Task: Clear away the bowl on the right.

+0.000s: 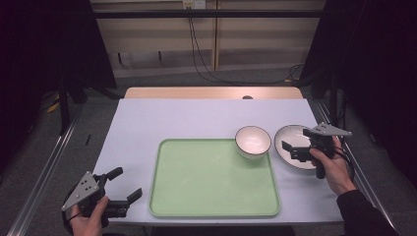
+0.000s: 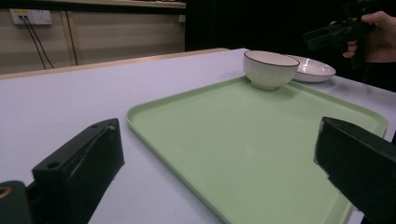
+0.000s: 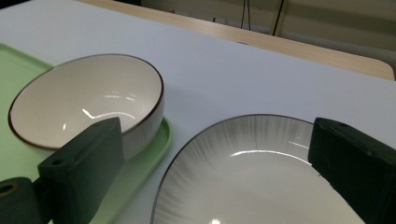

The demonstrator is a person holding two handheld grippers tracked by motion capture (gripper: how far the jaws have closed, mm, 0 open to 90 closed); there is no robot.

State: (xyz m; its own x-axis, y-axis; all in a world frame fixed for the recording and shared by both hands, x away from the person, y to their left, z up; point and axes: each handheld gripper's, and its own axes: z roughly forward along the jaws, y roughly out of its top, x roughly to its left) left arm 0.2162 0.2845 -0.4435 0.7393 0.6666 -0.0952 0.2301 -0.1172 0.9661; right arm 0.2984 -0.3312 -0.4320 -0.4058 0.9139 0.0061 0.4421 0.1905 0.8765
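Jaws on your left gripper (image 1: pixel 122 188) stand wide apart, holding nothing, low at the near left corner of the white table (image 1: pixel 147 118), just beside the pale green rectangular plastic tray (image 1: pixel 206 182). It looks parked there, aimed across the tray. Tray floor is bare, so plenty of room to set things down; near rim sits close to the table's front edge. Small white ceramic bowl with a dark rim (image 1: pixel 253 141) sits on the tray's far right corner, partly over the rim by the look of it. Just beside it, off the tray, lies the shallow white plate with grey streaks (image 1: pixel 291 137). Your right gripper (image 1: pixel 294 150) hovers over that plate, jaws spread and empty, probably lining up on its rim. Far half of the table is open.
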